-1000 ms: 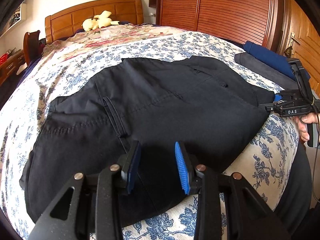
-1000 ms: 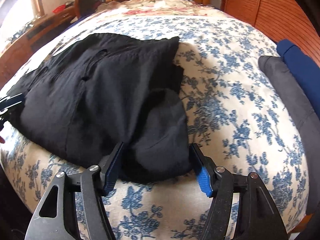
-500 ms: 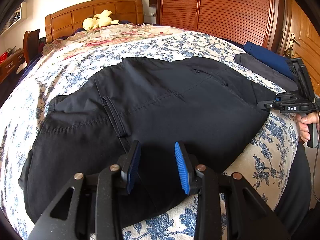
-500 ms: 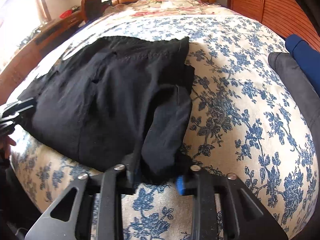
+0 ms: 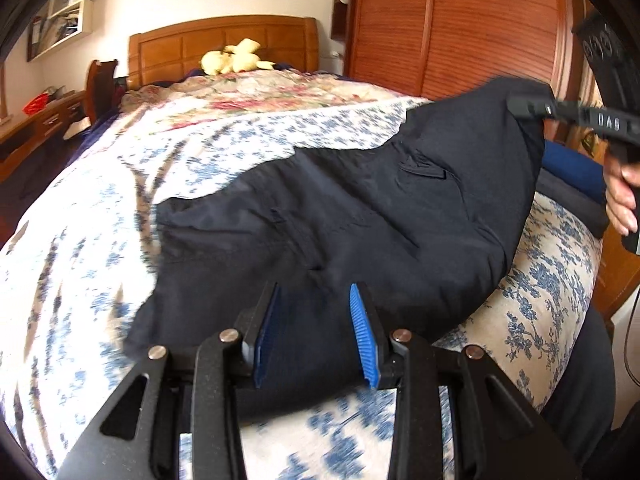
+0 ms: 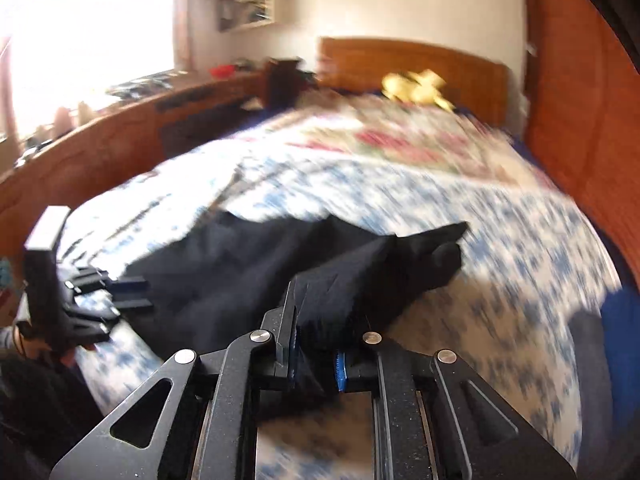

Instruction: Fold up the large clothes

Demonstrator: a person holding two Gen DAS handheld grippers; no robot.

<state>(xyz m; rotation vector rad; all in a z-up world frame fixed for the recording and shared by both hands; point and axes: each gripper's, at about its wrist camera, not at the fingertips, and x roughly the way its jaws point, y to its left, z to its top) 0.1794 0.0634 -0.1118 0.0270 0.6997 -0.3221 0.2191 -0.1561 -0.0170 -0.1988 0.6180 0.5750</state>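
Black trousers lie across the blue-flowered bed cover. My right gripper has its jaws closing, with the pads pressed on a bunched end of the trousers. In the left wrist view that gripper holds the end high at the upper right, and the cloth hangs from it in a raised fold. My left gripper hovers at the near edge of the trousers with its blue pads apart; black cloth lies between and below them without being pinched. The right wrist view shows it at the garment's left edge.
Folded blue and dark grey clothes lie at the bed's right side. A yellow plush toy sits by the wooden headboard. A wooden wardrobe stands on the right, a long desk on the left. A hand holds the right gripper.
My right gripper closed on the end of the trousers and lifted it high, pulling a fold up off the bed. My left gripper shifted slightly, its jaws unchanged.
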